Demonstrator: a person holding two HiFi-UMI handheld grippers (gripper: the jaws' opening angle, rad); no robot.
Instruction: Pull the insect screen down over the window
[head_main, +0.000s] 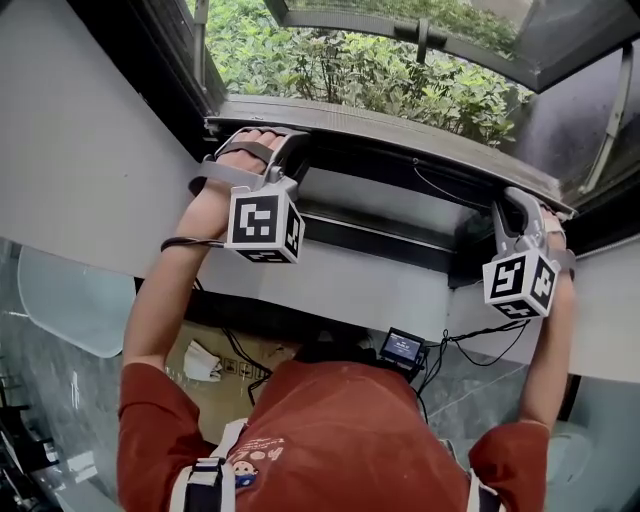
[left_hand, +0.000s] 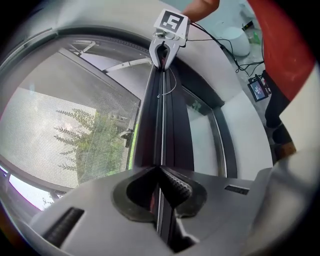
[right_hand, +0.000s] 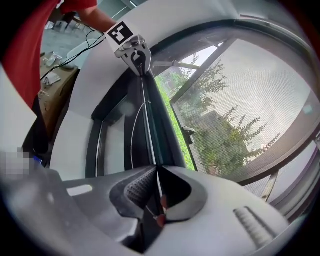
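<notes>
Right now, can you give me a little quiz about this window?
1. True or false: the left gripper is shut on the screen's bar.
2. What does the right gripper grip? A) a cup B) the bar C) a leaf
3. Fill in: through the mesh you see green ____.
Key: 1 true; 2 B; 3 plants.

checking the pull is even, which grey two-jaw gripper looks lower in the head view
The right gripper, on the picture's right; the left gripper sits higher.
</notes>
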